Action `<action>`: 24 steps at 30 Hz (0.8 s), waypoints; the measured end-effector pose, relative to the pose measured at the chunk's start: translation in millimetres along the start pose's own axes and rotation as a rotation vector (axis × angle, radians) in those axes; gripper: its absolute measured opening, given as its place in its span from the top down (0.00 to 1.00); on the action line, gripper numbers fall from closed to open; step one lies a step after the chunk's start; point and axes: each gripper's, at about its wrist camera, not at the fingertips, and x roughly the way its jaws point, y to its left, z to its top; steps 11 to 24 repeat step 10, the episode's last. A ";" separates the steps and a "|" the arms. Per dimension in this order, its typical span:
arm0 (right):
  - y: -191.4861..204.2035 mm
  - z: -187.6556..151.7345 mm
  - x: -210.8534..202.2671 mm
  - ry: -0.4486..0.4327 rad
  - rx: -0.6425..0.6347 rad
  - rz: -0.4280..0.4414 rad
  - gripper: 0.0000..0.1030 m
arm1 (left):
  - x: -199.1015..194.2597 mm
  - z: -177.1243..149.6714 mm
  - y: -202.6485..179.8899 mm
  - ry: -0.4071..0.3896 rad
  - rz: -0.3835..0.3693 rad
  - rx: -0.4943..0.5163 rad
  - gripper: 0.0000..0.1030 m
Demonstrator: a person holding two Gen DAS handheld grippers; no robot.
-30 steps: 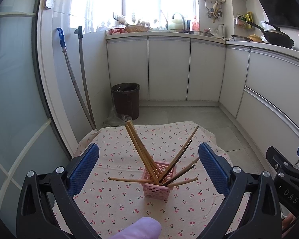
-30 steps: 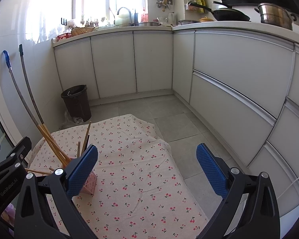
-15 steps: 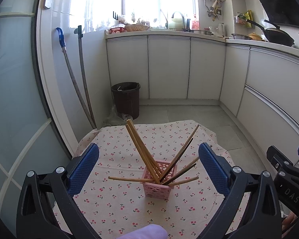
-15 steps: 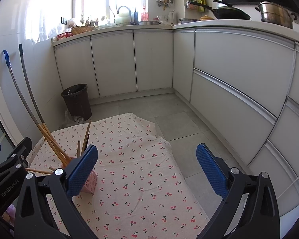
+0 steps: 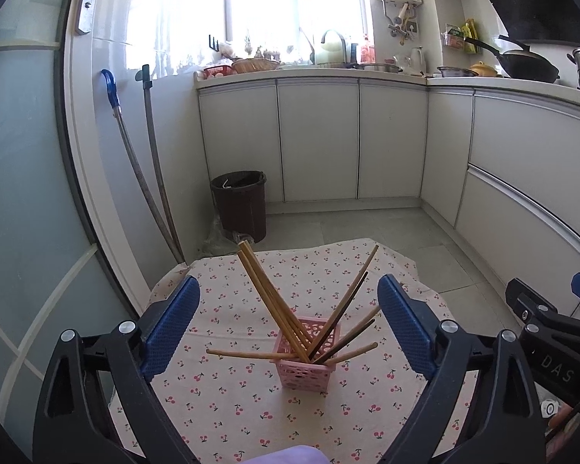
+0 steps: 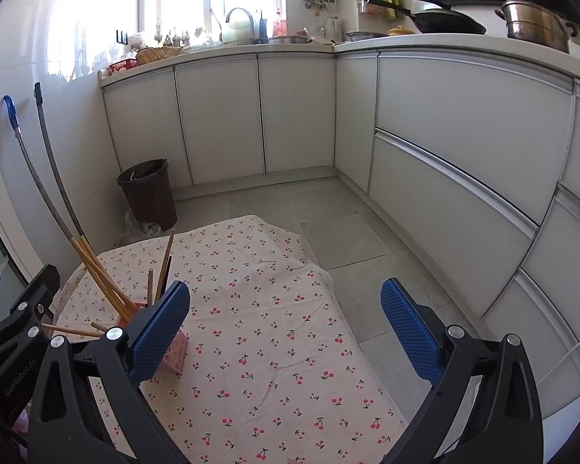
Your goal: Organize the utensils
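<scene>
Chopsticks (image 5: 282, 309) splay from the pink basket (image 5: 305, 363) at lower centre, while both the left gripper (image 5: 288, 324) and right gripper (image 6: 286, 328) gape empty.

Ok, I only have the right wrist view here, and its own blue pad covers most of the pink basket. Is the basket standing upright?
Observer: Yes. In the left wrist view the pink basket stands upright on the cherry-print cloth, in full view.
Operator: Are the left jaws holding anything?
Observer: No. The left gripper is open, with nothing between its pads. The basket sits beyond it, roughly centred.
Operator: Any sticks loose on the cloth?
Observer: None that I can see. The chopsticks are all in the basket, fanned out. One lies nearly flat and pokes out to the left.
</scene>
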 end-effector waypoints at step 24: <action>-1.0 -0.4 2.5 0.008 0.001 -0.007 0.06 | 1.7 1.5 0.0 0.024 0.028 -0.020 0.07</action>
